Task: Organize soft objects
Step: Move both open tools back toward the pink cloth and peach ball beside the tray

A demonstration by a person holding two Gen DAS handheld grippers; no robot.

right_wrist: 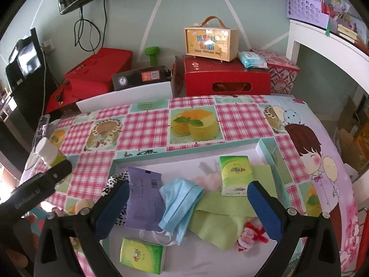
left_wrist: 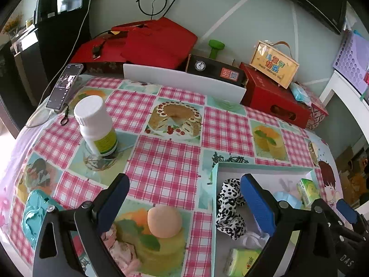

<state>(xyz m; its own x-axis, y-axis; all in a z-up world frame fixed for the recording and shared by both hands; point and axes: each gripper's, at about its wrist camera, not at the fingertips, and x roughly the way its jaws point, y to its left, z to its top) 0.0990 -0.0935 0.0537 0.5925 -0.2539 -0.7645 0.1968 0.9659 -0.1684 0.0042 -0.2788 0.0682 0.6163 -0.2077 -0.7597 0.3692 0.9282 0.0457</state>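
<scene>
We hold both grippers' fingers apart, empty: our left gripper (left_wrist: 184,198) over the peach ball (left_wrist: 164,221) beside the tray (right_wrist: 138,159), our right gripper (right_wrist: 185,202) over the mask (right_wrist: 180,200) inside it.

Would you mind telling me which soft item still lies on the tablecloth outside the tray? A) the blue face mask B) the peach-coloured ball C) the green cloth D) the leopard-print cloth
B: the ball rests on the tablecloth left of the tray, between the open left gripper's fingers, while the other three lie inside the tray.
</scene>
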